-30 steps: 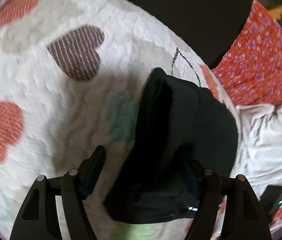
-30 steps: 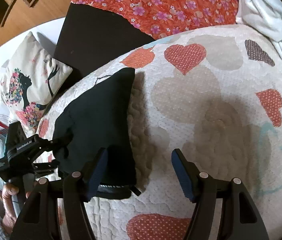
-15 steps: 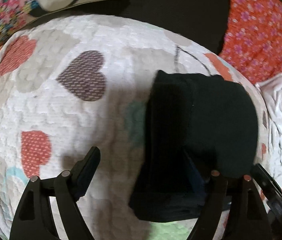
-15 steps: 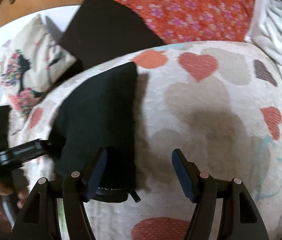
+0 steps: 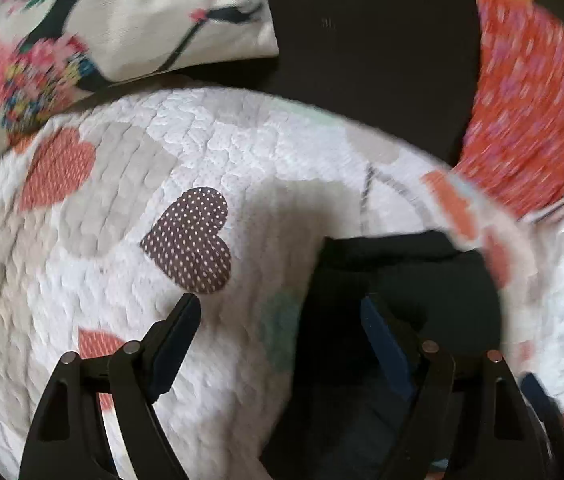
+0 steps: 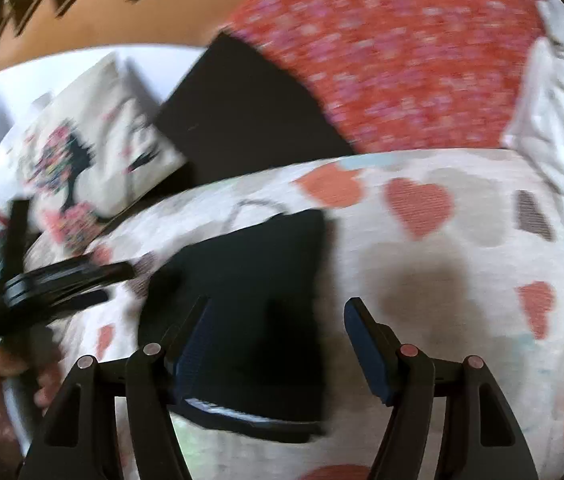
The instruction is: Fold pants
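On the quilt (image 5: 242, 152), folded pants (image 6: 250, 280) lie under both released fingers (image 5: 180, 328)

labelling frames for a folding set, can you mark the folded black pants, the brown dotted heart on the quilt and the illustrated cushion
folded black pants (image 6: 258, 292), right wrist view, middle of the top layer
brown dotted heart (image 5: 194, 240), left wrist view, centre of the patch
illustrated cushion (image 5: 130, 28), left wrist view, pale cover between the dark printed lines

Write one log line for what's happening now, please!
pants: folded on heart quilt | left hand-held gripper: open, empty | right hand-held gripper: open, empty
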Tool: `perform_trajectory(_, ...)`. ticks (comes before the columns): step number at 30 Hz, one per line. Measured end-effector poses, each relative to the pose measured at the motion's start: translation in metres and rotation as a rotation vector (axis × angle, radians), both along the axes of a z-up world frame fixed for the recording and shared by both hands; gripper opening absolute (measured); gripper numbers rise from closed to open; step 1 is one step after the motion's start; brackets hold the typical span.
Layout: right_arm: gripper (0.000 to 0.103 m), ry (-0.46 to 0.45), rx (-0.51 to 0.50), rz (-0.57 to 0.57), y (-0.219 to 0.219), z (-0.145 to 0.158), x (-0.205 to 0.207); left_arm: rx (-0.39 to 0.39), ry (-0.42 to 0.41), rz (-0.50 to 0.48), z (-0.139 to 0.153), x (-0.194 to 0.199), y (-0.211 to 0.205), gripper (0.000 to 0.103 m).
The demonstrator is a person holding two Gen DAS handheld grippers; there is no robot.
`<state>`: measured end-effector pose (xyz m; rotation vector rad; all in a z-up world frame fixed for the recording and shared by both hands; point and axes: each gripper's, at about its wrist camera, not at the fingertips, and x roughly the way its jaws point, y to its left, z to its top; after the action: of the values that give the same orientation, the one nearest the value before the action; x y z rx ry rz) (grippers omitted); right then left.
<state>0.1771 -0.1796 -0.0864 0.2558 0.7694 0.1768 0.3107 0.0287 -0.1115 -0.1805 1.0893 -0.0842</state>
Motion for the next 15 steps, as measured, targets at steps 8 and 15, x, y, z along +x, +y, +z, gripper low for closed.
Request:
perform_trajectory(8,0.074,0.093,-0.046,0.058,0.018,-0.045,0.019,-0.118,0.115,0.080,-0.043,0.023,0.018,0.088)
perform_trajectory(15,0.076,0.097,0.040,0.016,0.000,-0.031,0.009,-0.231,0.110,0.137,-0.026,0.003,0.057,0.088)
